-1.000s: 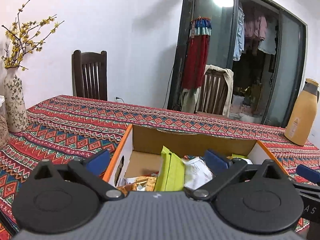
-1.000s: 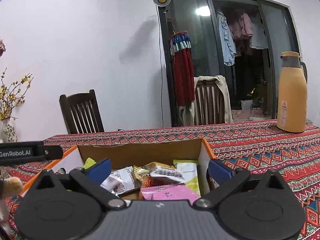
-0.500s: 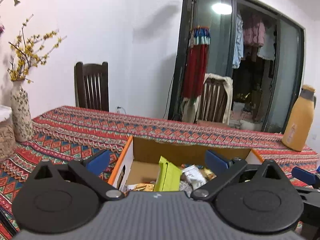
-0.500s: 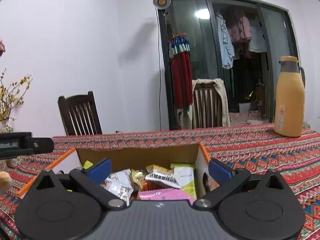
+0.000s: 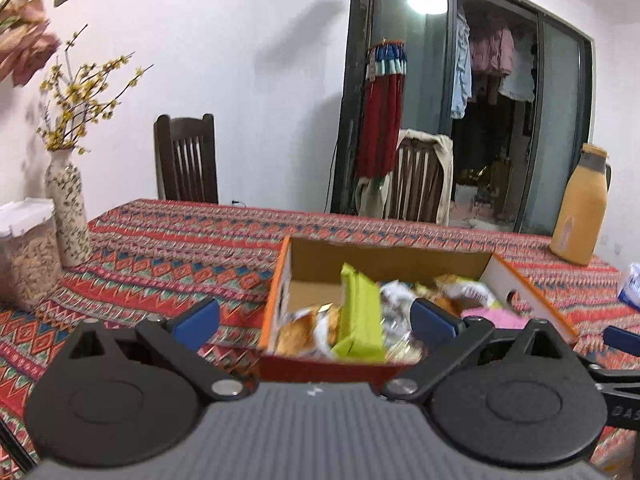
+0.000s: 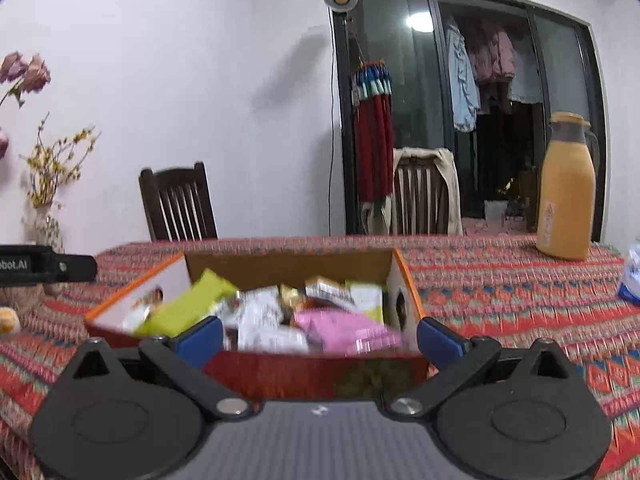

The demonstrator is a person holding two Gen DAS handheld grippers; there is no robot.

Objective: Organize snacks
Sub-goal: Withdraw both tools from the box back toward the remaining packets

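An open cardboard box (image 5: 396,258) (image 6: 288,266) with orange edges sits on the patterned tablecloth, holding several snack packets. A lime-green packet (image 5: 360,316) (image 6: 188,310) leans on end inside it, and a pink packet (image 6: 344,330) lies at the near right. My left gripper (image 5: 314,320) hovers open over the box's near left corner, with nothing between its blue pads. My right gripper (image 6: 318,338) is open over the box's near wall, also empty. The left gripper's body (image 6: 44,268) shows at the far left of the right wrist view.
A flower vase (image 5: 68,216) and a clear jar of snacks (image 5: 26,254) stand at the left. An orange thermos (image 5: 580,216) (image 6: 566,200) stands at the back right, a blue-white packet (image 6: 632,276) at the right edge. Two wooden chairs (image 5: 186,160) stand behind the table.
Both grippers have risen and pulled back from the box, so its near wall and more of the tablecloth now show. Both stay open and empty.
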